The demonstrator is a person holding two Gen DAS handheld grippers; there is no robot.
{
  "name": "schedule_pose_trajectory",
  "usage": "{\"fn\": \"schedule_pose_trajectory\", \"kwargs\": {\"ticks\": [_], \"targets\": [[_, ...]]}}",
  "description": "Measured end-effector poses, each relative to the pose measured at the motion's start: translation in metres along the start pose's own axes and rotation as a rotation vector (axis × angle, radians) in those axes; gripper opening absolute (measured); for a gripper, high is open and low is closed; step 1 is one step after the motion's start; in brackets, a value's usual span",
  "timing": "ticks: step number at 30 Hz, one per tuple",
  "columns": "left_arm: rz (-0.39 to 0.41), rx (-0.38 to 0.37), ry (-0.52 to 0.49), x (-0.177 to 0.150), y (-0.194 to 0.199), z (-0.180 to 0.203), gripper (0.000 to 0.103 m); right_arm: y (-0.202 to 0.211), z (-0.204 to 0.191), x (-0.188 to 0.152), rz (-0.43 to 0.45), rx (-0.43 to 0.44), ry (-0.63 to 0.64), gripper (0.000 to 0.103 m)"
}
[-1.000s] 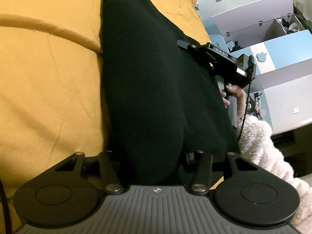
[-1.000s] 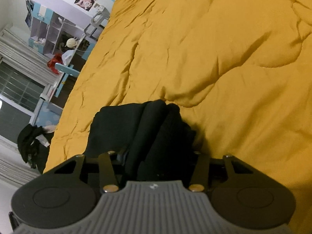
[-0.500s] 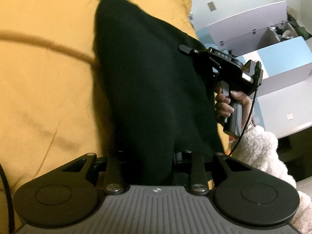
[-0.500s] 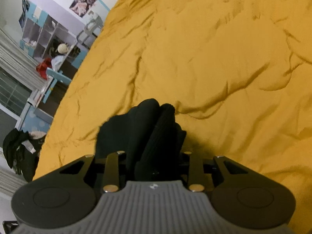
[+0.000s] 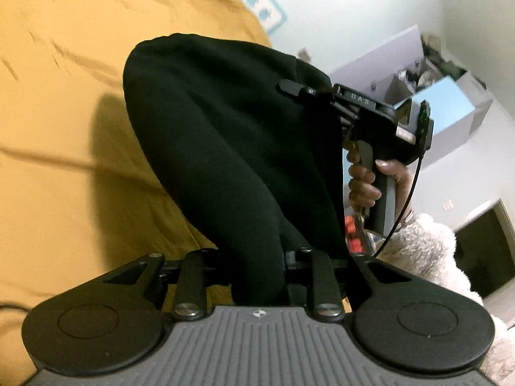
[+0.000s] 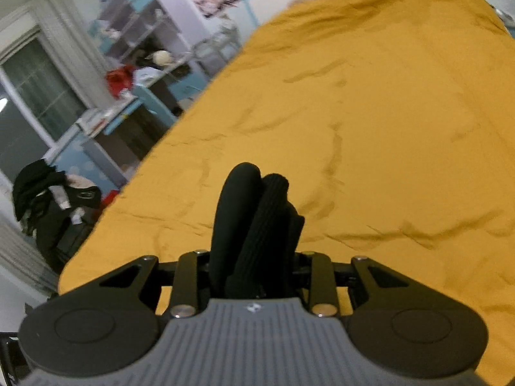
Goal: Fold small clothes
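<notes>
Both tools, left and right, just closed, pinching black garment; now lifted off yellow bed, fold starting

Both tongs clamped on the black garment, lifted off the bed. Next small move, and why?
Probably spread the two tongs apart to pull the black garment taut. It hangs bunched between the left tongs and the right tongs, clear of the yellow duvet, so no flat edge to fold yet.

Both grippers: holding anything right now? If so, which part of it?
Both hold the black garment. The left gripper pinches a bunched end; the right gripper clamps bunched folds at another edge. Which garment part each is cannot be told.
</notes>
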State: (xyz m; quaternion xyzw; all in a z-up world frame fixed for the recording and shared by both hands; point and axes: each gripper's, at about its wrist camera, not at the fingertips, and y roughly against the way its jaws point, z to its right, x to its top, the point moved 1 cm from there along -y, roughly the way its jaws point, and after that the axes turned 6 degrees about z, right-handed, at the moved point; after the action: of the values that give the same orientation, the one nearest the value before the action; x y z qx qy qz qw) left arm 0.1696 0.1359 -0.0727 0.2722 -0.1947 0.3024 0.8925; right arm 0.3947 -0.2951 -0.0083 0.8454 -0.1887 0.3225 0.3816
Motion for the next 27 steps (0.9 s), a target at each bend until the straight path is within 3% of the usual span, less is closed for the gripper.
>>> {"fn": "schedule_pose_trajectory", "kwargs": {"ticks": [6, 10, 13, 18, 21, 23, 25, 27], "targets": [[0.143, 0.073, -0.032, -0.014, 0.020, 0.007, 0.027, -0.051, -0.078, 0.030, 0.036, 0.154, 0.036, 0.026], [0.202, 0.149, -0.022, -0.019, 0.010, -0.016, 0.027, -0.123, -0.120, 0.042, 0.006, 0.216, 0.037, 0.026], [0.200, 0.189, 0.030, -0.025, -0.020, -0.044, 0.027, -0.186, -0.136, 0.038, -0.043, 0.234, 0.056, 0.026], [0.120, 0.292, 0.150, -0.042, -0.040, -0.117, 0.027, -0.286, -0.124, 0.007, -0.146, 0.163, 0.024, 0.026], [0.109, 0.260, 0.161, -0.060, -0.043, -0.139, 0.026, -0.328, -0.101, -0.020, -0.194, 0.072, 0.016, 0.026], [0.114, 0.246, 0.177, -0.062, -0.041, -0.142, 0.026, -0.341, -0.075, -0.030, -0.196, 0.065, -0.056, 0.028], [0.113, 0.243, 0.195, -0.060, -0.036, -0.144, 0.026, -0.343, -0.061, -0.036, -0.181, 0.091, -0.075, 0.035], [0.116, 0.252, 0.206, -0.057, -0.025, -0.143, 0.026, -0.340, -0.057, -0.035, -0.162, 0.074, -0.020, 0.053]]}}
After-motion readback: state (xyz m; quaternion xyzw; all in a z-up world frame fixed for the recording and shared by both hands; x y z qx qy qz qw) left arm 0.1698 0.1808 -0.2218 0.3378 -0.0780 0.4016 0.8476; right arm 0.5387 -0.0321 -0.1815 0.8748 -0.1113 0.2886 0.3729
